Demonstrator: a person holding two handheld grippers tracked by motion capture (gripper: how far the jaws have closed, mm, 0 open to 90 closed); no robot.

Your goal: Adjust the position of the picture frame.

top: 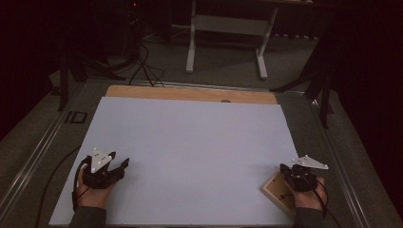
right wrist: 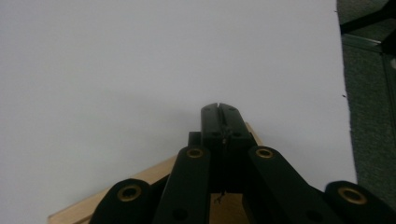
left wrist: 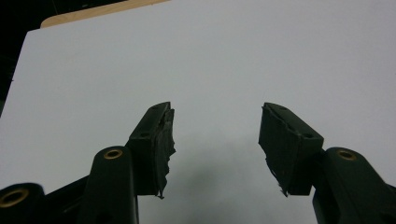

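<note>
Below the right tool (top: 286, 169), jaws shut and empty, lies a wooden frame (top: 275, 190): stiff, light, graspable by its rim; left tool (top: 121, 163) wide.

A flat, square, light wooden frame (top: 277, 190) is laid askew at the white table sheet's (top: 190, 156) near right corner.

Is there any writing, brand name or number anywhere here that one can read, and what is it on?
None can be read.
White sheet: blank.
Wooden frame under the right tool: dark marks, too small to read.
Rectangular mark on the table frame, far left: a blurred outline, no legible letters.
Left tool: no label visible.
</note>
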